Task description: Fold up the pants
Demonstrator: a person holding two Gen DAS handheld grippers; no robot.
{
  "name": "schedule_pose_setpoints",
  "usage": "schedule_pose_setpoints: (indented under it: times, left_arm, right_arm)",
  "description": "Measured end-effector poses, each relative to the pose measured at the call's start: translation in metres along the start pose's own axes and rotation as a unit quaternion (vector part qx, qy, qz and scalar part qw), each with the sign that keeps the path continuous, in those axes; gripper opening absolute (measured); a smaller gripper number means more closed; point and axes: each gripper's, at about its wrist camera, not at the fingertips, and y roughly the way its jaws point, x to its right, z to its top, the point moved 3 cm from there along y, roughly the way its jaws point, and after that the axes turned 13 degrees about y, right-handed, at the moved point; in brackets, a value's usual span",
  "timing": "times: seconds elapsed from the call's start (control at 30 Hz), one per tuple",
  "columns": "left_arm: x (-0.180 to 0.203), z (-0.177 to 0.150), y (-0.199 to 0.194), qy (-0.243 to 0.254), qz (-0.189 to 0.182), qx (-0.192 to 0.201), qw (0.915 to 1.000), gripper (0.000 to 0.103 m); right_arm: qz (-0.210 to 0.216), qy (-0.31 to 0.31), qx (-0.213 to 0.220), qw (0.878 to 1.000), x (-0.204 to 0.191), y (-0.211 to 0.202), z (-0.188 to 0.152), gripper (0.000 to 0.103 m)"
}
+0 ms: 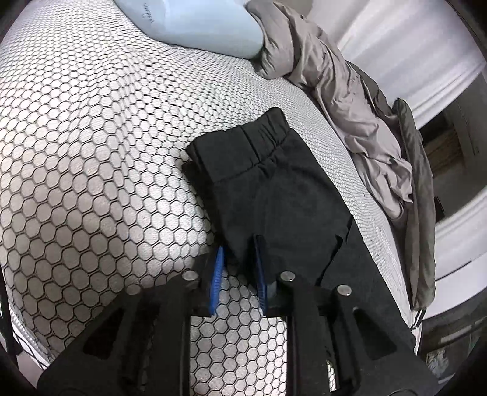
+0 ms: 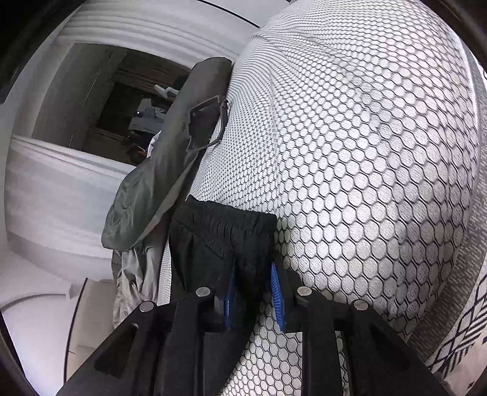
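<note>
Black pants lie folded into a compact stack on the hexagon-patterned mattress, elastic waistband at the far end. My left gripper has its blue pads closed on the near corner of the stack, with black cloth filling the gap between them. In the right wrist view the same pants show their gathered waistband across the top. My right gripper is shut on a fold of this cloth, which bunches between its blue pads. The pants sit close to the mattress edge.
A light blue pillow lies at the far end of the bed. Crumpled grey-beige bedding and a dark olive garment run along the bed's edge beside the pants. The olive garment hangs over that edge, with white wall panels and a dark opening beyond.
</note>
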Motion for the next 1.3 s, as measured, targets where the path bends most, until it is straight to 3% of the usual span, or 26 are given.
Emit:
schedule_pose_setpoints:
  times: [0.13, 0.23, 0.3, 0.37, 0.47, 0.53, 0.57, 0.63, 0.7, 0.77, 0.9, 1.03, 1.17, 1.3]
  left_arm:
    - [0.004, 0.000, -0.009, 0.020, 0.017, 0.012, 0.9996, 0.009]
    - [-0.007, -0.001, 0.004, 0.003, 0.019, -0.013, 0.9997, 0.010]
    - [-0.006, -0.001, -0.001, 0.003, 0.016, -0.007, 0.9998, 0.010]
    - [0.003, -0.003, -0.012, 0.024, 0.034, 0.000, 0.9992, 0.011]
    - [0.017, -0.009, -0.031, 0.057, 0.058, 0.005, 0.9967, 0.031]
    - [0.028, -0.012, -0.049, 0.082, 0.075, 0.025, 0.9935, 0.052]
    - [0.034, -0.014, -0.060, 0.092, 0.071, 0.038, 0.9924, 0.055]
    - [0.051, -0.015, -0.073, 0.108, 0.035, 0.048, 0.9924, 0.071]
    - [0.075, -0.017, -0.076, 0.132, -0.009, 0.049, 0.9900, 0.083]
    - [0.109, -0.022, -0.072, 0.171, -0.035, 0.046, 0.9835, 0.086]
    - [0.177, -0.033, -0.048, 0.207, -0.060, 0.039, 0.9756, 0.098]
    - [0.243, -0.058, -0.001, 0.265, -0.094, -0.011, 0.9596, 0.100]
    - [0.265, -0.085, 0.033, 0.296, -0.072, -0.057, 0.9507, 0.100]
    - [0.281, -0.093, 0.049, 0.328, -0.034, -0.068, 0.9415, 0.100]
  right_arm:
    - [0.004, -0.045, 0.030, 0.999, -0.016, -0.012, -0.004, 0.014]
    - [-0.054, -0.084, 0.036, 0.994, -0.014, -0.007, -0.005, 0.015]
    - [-0.085, -0.067, 0.021, 0.994, -0.003, 0.003, -0.004, 0.017]
    - [-0.071, -0.046, 0.017, 0.996, -0.002, -0.002, -0.001, 0.022]
    - [-0.082, -0.053, 0.046, 0.994, -0.010, -0.023, 0.002, 0.035]
    - [-0.085, -0.073, 0.062, 0.992, -0.017, -0.036, 0.006, 0.036]
    - [-0.086, -0.084, 0.068, 0.990, -0.021, -0.041, 0.007, 0.036]
    - [-0.096, -0.128, 0.076, 0.984, -0.033, -0.047, 0.010, 0.042]
    - [-0.106, -0.178, 0.066, 0.976, -0.047, -0.041, 0.008, 0.045]
    - [-0.113, -0.215, 0.041, 0.969, -0.062, -0.031, 0.004, 0.048]
    - [-0.126, -0.285, 0.009, 0.950, -0.091, -0.001, -0.007, 0.072]
    - [-0.152, -0.349, 0.002, 0.925, -0.119, 0.043, -0.021, 0.081]
    - [-0.181, -0.401, -0.002, 0.898, -0.129, 0.089, -0.026, 0.081]
    - [-0.220, -0.427, 0.001, 0.877, -0.132, 0.125, -0.017, 0.081]
